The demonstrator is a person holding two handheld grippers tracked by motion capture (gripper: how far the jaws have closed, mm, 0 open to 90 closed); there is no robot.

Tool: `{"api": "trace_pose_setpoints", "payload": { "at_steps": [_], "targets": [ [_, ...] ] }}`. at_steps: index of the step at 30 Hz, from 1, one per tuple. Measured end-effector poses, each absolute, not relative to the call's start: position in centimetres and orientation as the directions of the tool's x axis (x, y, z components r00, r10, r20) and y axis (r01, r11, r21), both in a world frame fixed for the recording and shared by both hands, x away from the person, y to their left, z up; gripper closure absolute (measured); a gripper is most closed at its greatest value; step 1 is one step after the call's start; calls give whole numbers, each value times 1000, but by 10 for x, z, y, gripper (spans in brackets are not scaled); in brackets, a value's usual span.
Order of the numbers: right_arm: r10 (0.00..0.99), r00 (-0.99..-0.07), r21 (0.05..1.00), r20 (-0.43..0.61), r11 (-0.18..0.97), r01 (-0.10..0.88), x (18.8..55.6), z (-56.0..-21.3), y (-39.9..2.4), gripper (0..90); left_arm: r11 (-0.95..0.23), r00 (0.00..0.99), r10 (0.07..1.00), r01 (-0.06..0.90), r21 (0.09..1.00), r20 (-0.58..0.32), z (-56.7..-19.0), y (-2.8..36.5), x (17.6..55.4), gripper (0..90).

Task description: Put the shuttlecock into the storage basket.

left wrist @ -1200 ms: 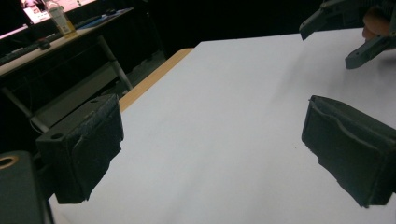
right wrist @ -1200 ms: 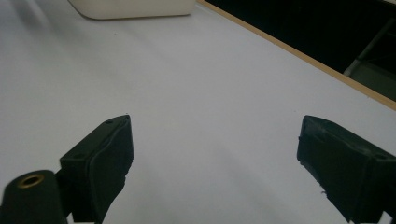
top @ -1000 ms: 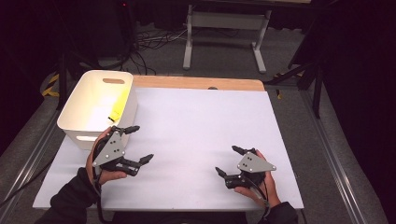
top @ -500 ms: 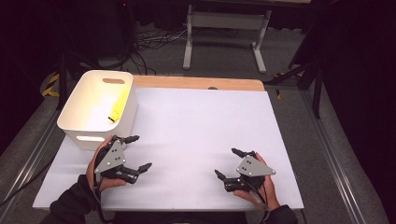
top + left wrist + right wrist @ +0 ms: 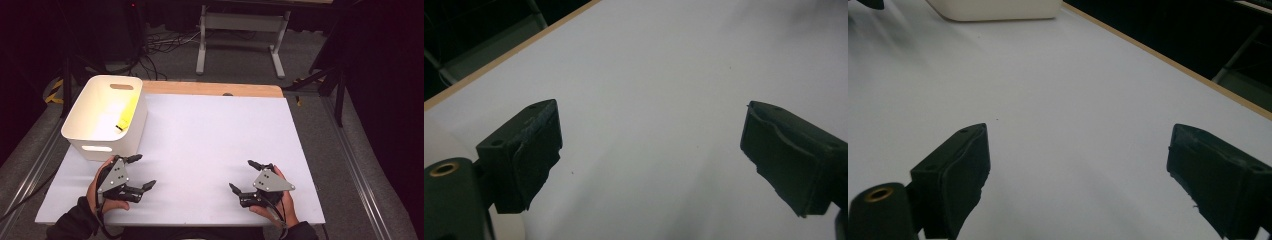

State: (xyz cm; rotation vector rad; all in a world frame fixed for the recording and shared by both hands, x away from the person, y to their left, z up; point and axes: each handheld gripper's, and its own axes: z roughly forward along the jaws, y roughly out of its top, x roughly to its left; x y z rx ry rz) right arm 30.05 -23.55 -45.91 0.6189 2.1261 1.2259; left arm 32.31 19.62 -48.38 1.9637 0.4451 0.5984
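Note:
A white bin (image 5: 80, 136) with a handle slot stands at the table's left rear, and a yellow item (image 5: 126, 116) lies inside it. My left gripper (image 5: 142, 171) rests low on the white table surface (image 5: 210, 145) just in front of the bin, open, with nothing between its jaws. In the left gripper view the left gripper (image 5: 651, 160) has only bare white surface between its black jaws. My right gripper (image 5: 242, 176) sits near the front right, also open and holding nothing. In the right gripper view the right gripper (image 5: 1078, 172) faces the bin (image 5: 998, 9) far off at the top left.
A wooden strip (image 5: 215, 89) runs along the table's far edge. Beyond it stand a grey metal frame (image 5: 240, 25) and cables on the floor. Metal rails (image 5: 355, 165) flank the table on both sides.
Both hands have drawn back toward the front edge of the table. The left gripper has moved away from the bin's front wall. Both stay open.

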Motion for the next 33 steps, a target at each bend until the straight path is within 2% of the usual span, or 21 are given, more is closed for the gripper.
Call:
{"api": "trace_pose_setpoints", "payload": {
  "at_steps": [19,33],
  "targets": [
    [662,-697,880,-276,466,94,300,-463,-237,76,-445,801,570,111,888,186,-496,210,315,57],
    [665,-688,876,-289,474,90,299,-465,-234,83,-424,799,573,99,900,182,-494,215,313,64]
  ]
}}
